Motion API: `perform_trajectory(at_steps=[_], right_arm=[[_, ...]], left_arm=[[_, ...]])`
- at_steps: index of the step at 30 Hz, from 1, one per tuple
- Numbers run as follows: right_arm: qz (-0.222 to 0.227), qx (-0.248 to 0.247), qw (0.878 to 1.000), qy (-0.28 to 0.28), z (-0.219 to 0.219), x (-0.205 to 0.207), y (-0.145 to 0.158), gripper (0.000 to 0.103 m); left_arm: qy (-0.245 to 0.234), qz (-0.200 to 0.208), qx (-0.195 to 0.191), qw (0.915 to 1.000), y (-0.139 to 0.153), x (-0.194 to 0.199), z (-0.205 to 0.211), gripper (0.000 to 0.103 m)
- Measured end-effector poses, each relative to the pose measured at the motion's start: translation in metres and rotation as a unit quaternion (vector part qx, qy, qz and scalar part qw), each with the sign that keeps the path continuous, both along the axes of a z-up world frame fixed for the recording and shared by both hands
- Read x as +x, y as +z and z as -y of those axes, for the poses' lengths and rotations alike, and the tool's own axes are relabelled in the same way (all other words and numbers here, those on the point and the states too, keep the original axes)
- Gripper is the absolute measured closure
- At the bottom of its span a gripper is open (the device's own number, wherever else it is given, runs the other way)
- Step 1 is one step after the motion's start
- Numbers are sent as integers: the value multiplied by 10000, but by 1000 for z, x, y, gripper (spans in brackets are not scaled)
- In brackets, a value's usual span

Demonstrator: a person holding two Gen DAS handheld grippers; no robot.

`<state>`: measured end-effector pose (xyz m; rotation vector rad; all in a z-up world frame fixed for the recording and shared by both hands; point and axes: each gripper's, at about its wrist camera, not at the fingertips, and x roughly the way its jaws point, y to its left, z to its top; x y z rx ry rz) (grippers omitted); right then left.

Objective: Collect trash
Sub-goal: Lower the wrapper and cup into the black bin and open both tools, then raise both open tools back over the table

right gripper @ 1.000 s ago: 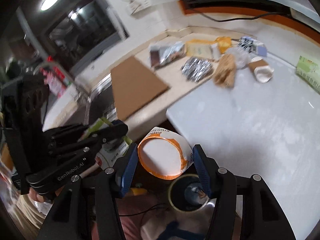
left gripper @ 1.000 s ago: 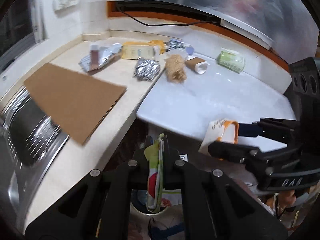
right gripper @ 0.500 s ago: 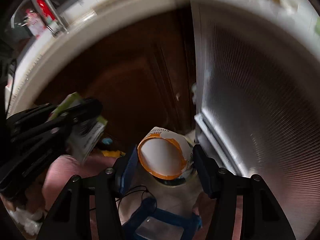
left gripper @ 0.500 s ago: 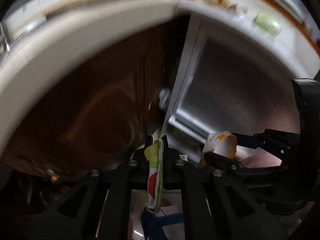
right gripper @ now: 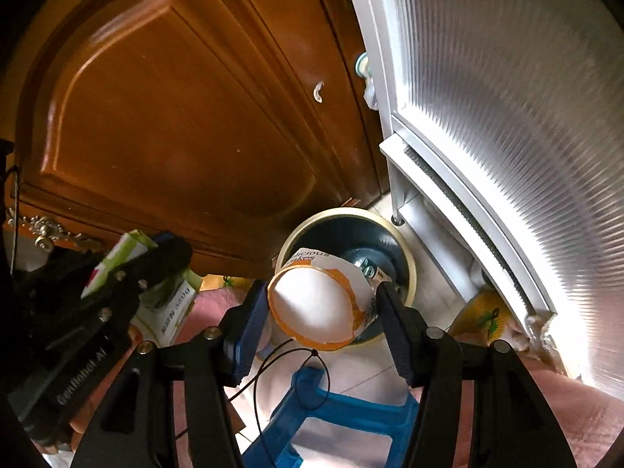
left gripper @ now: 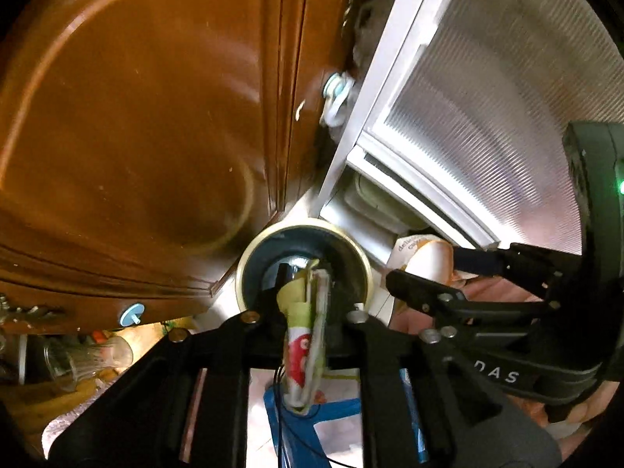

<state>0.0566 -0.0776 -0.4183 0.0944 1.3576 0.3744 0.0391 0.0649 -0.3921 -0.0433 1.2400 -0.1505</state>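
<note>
My left gripper [left gripper: 306, 314] is shut on a flat green and white wrapper with a red print [left gripper: 303, 335], held right above the mouth of a round dark bin with a cream rim [left gripper: 242, 269]. My right gripper [right gripper: 319, 308] is shut on a white paper cup with an orange rim [right gripper: 316, 308], its open mouth facing the camera, over the same bin [right gripper: 405, 257]. The right gripper and cup [left gripper: 425, 257] show to the right in the left wrist view. The left gripper with its wrapper [right gripper: 128, 253] shows at the left in the right wrist view.
A brown wooden cabinet door [left gripper: 136, 117] stands behind the bin. A ribbed silver appliance front [left gripper: 487, 97] rises at the right. A blue plastic stool frame [right gripper: 343, 409] lies below the grippers. A yellow bag [right gripper: 487, 319] sits at the appliance's foot.
Both grippers have swung down from the worktop with the trash to floor level, and now hang over the bin by the cabinet. Both still hold their items.
</note>
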Motion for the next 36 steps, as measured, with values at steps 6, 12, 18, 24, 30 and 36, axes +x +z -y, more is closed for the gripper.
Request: perform_trajectory(at_steps=[6,12,18,24,30,36], right_arm=[[-344,199,9990,-203,7,14,-19,42],[-490,281,9972,-483,20,23,-26,34],[-373,130,9984,-407,18,20,-20,34],[-234,-34,9992,-336,19,17,-13,34],[-39,-261,9993,-278,24,6,11,34],[430,-371,9981,-250,31,-17,64,34]], left_arm=[[274,-30,137,9995,-7,14,-8,52],[492,-40,83,9987,-9,22,-18,23],[461,-33,129,9988,-11,21,-17,23],[375,88,280,9989,-4,15,-12,23],[115,268,414,9987,18,6,-2,23],[-116,474,450,9978,67,-11,7,23]])
